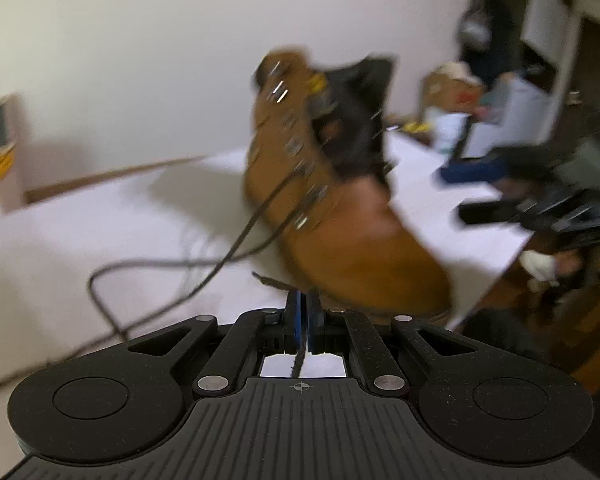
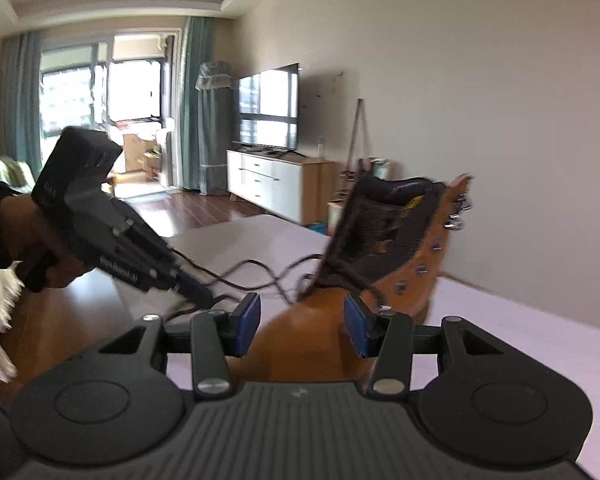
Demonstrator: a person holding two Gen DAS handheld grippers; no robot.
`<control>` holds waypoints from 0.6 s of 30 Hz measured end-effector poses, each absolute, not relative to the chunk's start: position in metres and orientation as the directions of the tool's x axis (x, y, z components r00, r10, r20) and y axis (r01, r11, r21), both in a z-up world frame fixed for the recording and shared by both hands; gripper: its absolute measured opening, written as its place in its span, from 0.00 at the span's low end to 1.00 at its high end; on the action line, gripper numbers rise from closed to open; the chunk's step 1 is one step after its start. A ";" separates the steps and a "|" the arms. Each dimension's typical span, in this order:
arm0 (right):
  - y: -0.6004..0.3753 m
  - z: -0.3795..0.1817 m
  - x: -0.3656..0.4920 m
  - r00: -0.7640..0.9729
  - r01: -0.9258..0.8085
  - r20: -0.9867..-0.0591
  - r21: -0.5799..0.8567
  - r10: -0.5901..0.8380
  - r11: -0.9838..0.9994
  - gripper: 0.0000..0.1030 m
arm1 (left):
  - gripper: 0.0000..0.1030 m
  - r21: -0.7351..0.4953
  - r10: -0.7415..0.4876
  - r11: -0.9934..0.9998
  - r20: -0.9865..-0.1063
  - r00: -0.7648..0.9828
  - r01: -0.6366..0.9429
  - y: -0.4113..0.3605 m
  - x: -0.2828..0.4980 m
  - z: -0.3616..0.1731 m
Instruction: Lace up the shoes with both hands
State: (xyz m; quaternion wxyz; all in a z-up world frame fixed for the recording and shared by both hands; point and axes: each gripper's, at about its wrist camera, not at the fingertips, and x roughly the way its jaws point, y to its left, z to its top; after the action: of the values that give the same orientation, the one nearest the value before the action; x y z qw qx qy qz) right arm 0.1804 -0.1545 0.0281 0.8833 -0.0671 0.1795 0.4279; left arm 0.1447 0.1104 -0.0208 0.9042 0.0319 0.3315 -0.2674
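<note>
the bench is a white surface with a wooden edge, and it carries a tan high-top boot that stands upright near its middle, toe toward both cameras. the boot's black tongue lies open, and metal lace hooks run up its side. the right gripper sits low at the toe of the boot, its blue-padded fingers spread to a middling gap on either side of the toe; whether the pads touch the leather cannot be told. the left gripper, held in a hand, has its fingers pressed together on a dark lace. that lace runs loose from the boot's lower eyelets, loops across the bench and passes between the closed pads. the left view is blurred.
</note>
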 end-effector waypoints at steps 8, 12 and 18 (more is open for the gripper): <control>-0.175 0.027 0.176 0.673 -0.687 -0.371 0.009 0.640 0.727 0.49 | 0.02 -0.053 -0.668 0.618 -0.561 0.488 0.785 0.052 0.150 0.011; -0.192 0.023 0.176 0.697 -0.646 -0.402 0.010 0.594 0.763 0.49 | 0.02 0.024 -0.670 0.502 -0.622 0.406 0.865 0.007 0.166 -0.005; -0.211 0.009 0.188 0.656 -0.687 -0.436 -0.007 0.616 0.726 0.42 | 0.03 0.100 -0.597 0.385 -0.731 0.330 0.918 -0.016 0.187 -0.010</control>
State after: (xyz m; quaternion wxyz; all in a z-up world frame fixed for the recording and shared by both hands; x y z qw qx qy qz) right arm 0.1879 -0.2108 0.0092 0.9058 -0.0860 0.2064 0.3598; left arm 0.1868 -0.0163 -0.0098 0.7730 0.2598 0.3082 -0.4900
